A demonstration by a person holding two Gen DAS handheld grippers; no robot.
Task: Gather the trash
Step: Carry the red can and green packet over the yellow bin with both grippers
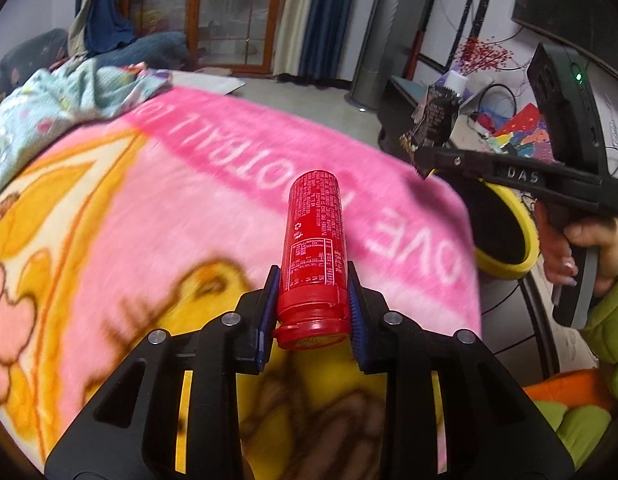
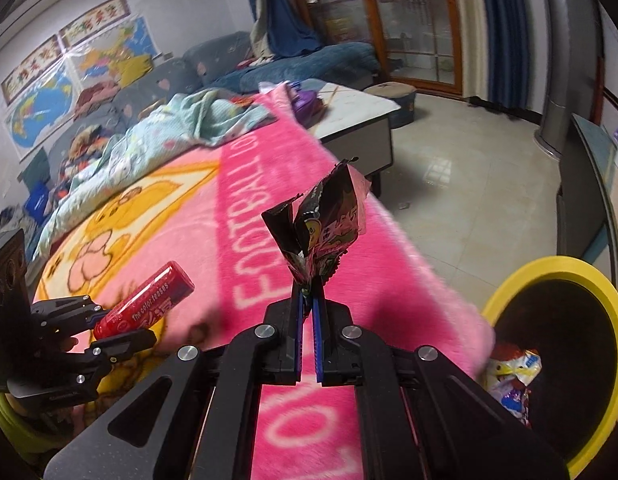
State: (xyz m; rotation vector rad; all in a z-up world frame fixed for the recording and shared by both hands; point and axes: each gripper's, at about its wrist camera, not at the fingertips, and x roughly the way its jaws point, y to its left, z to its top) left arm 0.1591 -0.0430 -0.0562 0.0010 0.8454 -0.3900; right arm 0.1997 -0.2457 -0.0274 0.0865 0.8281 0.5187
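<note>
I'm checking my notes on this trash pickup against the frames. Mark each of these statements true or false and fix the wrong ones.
1. The left gripper is clamped on a red tube. True.
2. The right gripper is open and holds nothing. False: it is shut on a dark snack wrapper.
3. The yellow-rimmed bin already has wrappers inside. True.
4. The bin stands on top of the pink blanket. False: it stands beside the blanket's edge, lower down.
5. The red tube lies loose on the blanket. False: it is held clear of the blanket between the left gripper's pads.
</note>
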